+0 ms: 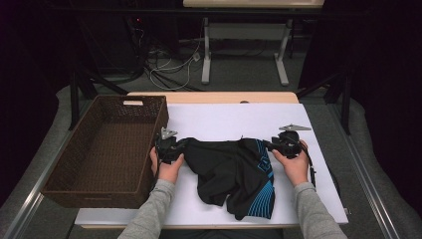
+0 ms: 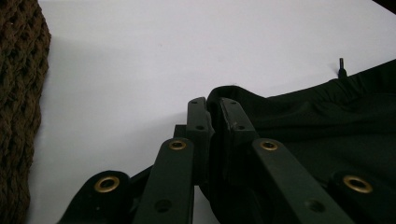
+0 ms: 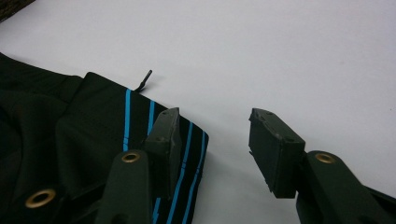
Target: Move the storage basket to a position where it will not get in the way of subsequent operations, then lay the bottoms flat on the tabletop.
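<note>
A pair of black shorts (image 1: 226,172) with blue stripes lies crumpled on the white table top (image 1: 224,117). My left gripper (image 1: 185,144) is at its left end. In the left gripper view the left gripper (image 2: 214,114) is shut on the black waistband edge (image 2: 299,112). At the garment's right end is my right gripper (image 1: 267,144). In the right gripper view it (image 3: 212,135) stands open: one jaw rests over the blue-striped corner (image 3: 187,140), the other over bare table. A drawstring tip (image 3: 145,78) pokes out beyond the fabric.
A brown woven basket (image 1: 132,99) stands at the table's left, close to my left hand, and its wall (image 2: 18,93) shows beside the left gripper. White surface stretches behind the shorts. Beyond the table are cables and desk legs (image 1: 206,59) on the floor.
</note>
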`<state>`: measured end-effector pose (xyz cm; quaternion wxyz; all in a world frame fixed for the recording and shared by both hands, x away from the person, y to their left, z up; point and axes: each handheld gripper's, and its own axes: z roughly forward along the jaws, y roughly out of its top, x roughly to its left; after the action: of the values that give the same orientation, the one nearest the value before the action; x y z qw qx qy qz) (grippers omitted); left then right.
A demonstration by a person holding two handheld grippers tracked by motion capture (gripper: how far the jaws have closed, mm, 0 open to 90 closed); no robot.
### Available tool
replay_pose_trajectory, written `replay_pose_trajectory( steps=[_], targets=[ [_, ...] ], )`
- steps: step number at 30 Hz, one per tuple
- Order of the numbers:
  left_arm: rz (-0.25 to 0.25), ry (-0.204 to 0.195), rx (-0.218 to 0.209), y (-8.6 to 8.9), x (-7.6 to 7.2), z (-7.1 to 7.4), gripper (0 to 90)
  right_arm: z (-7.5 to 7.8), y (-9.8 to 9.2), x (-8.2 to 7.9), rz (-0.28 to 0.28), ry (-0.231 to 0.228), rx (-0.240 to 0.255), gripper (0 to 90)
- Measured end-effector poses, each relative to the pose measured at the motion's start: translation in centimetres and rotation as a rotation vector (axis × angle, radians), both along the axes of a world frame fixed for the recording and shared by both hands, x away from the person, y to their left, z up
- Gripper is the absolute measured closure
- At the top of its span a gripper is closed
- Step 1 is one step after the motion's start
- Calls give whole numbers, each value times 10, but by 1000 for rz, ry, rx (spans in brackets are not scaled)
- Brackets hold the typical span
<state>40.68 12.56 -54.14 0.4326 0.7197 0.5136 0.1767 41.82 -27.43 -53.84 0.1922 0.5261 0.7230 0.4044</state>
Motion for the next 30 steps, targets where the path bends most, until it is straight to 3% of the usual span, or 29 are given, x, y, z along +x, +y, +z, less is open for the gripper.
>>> replay_pose_trajectory(
  steps=[11,16,19,23,30],
  targets=[
    [-6,4,7,0,0,0,833,-7,12,3,31,30,11,530],
    [-9,2,9,0,0,0,833,-11,15,5,40,42,-13,527],
    [-10,5,10,0,0,0,833,-13,16,6,37,63,5,526],
    [-7,1,5,-1,0,0,832,-19,19,7,38,97,-22,524],
    [-7,-1,5,-1,0,0,832,-21,19,8,42,100,-5,527]
  ],
)
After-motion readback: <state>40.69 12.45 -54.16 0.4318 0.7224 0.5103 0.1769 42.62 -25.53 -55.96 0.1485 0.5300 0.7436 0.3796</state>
